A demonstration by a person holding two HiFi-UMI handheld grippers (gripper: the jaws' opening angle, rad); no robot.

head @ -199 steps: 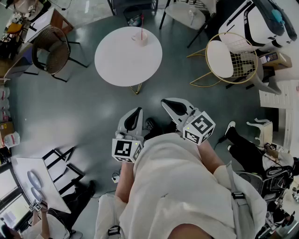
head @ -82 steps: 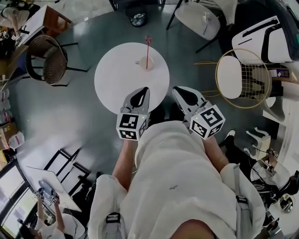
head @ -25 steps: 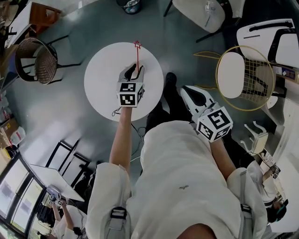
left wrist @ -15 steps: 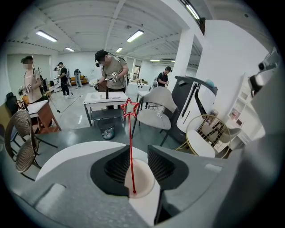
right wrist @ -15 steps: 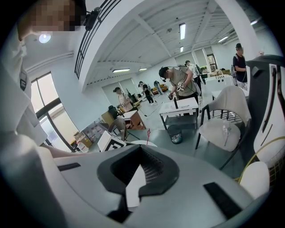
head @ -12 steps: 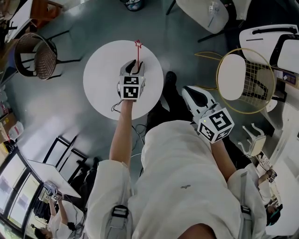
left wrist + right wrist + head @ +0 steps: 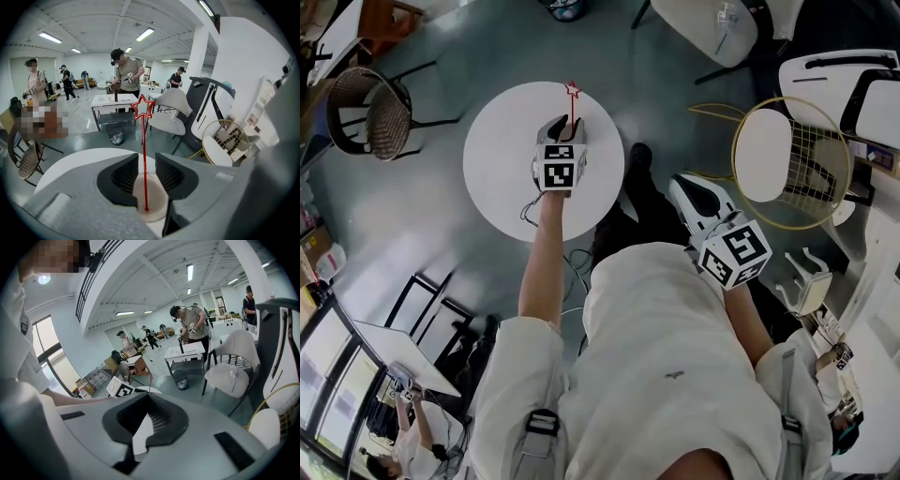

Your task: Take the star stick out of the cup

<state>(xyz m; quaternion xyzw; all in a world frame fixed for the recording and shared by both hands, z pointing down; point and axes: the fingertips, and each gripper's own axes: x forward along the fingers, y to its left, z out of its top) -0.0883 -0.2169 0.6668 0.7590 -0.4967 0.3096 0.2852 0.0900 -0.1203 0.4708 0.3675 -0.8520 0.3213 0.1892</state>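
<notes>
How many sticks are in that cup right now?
1. The red star stick stands in the cup on the round table, between the open jaws of the left gripper. They hide part of the cup; no other stick shows.

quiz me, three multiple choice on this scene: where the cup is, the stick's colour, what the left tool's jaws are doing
1. Where does the cup stand?
A) on the floor B) on the wire chair C) on the round white table
2. What colour is the star stick?
A) blue B) red C) green
3. How do the jaws of the left tool stand?
A) apart, stick between them B) shut on the stick C) shut, empty

Answers: 1 C, the white tabletop shows under the cup; 2 B, stem and star are both red; 3 A, a gap shows on each side of the stick.
</notes>
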